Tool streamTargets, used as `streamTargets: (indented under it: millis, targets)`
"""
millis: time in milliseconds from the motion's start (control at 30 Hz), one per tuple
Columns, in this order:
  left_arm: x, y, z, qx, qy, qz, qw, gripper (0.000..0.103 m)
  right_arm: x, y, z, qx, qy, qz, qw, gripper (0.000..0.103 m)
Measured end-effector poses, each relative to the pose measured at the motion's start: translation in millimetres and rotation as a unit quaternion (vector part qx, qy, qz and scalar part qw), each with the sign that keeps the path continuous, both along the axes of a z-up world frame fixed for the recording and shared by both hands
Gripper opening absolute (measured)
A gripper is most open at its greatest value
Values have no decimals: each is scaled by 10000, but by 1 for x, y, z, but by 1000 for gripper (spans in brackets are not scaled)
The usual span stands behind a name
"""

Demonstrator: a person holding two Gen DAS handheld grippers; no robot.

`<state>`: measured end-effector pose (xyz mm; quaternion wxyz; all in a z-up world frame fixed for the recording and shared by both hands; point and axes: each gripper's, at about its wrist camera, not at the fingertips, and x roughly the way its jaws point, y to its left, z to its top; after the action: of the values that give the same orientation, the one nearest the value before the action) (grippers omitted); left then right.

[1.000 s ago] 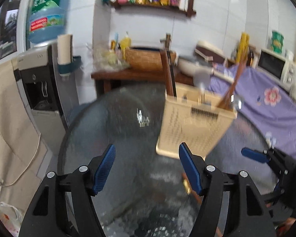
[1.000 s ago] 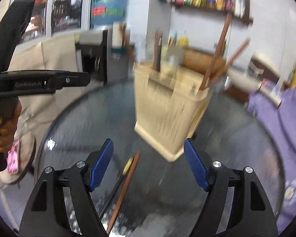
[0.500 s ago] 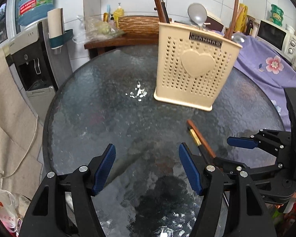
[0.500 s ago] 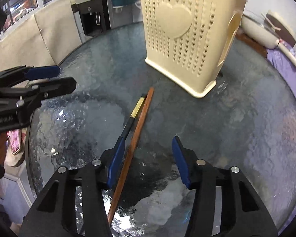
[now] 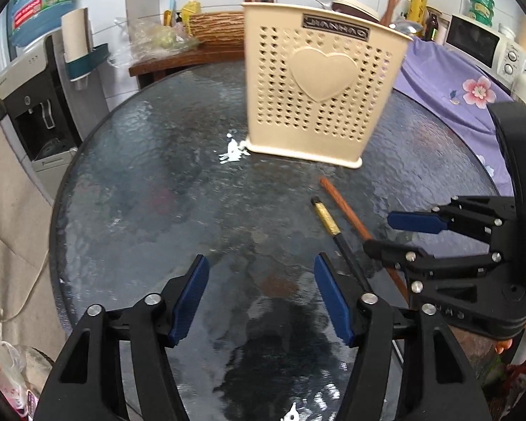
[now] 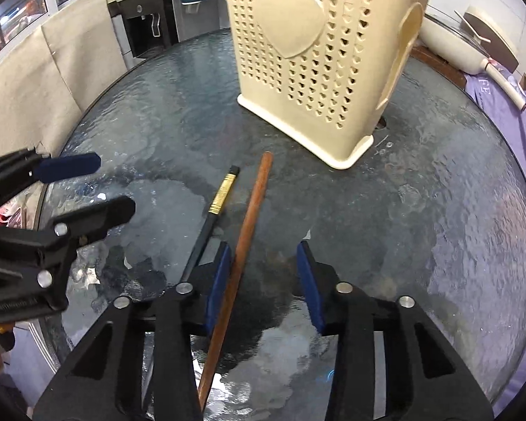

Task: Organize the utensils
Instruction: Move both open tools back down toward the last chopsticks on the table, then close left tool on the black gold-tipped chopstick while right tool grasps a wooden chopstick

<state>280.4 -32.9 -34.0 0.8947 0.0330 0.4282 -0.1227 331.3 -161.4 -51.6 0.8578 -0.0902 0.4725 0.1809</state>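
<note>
Wooden chopstick is lying between my right tongs, whose jaws are just closing but not yet pinching it. Left tongs are hanging open, empty. Beside it, black chopstick is waiting on the bench; beyond, holder is already keeping several utensils.

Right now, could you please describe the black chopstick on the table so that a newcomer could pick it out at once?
Find the cream perforated utensil holder with the raised heart standing on the round glass table. On the glass in front of its base lie two sticks side by side. The black chopstick is the thinner one with a gold band near its far end, left of the plain brown chopstick.
</note>
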Motion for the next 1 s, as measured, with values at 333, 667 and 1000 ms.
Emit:
streamTargets:
  millis: [333, 667, 1000]
  targets:
    - [12, -29, -6, -211, 373, -305, 9986, 45, 8, -29, 4, -80, 125, -90, 9998, 33]
    - [25, -62, -14, 158, 549, -506, 9971, 27, 12, -42, 2, -91, 143, -193, 9997, 33]
    - [36, -64, -13, 201, 586, -462, 9970, 9, 31, -35, 3, -54, 55, -570, 9983, 33]
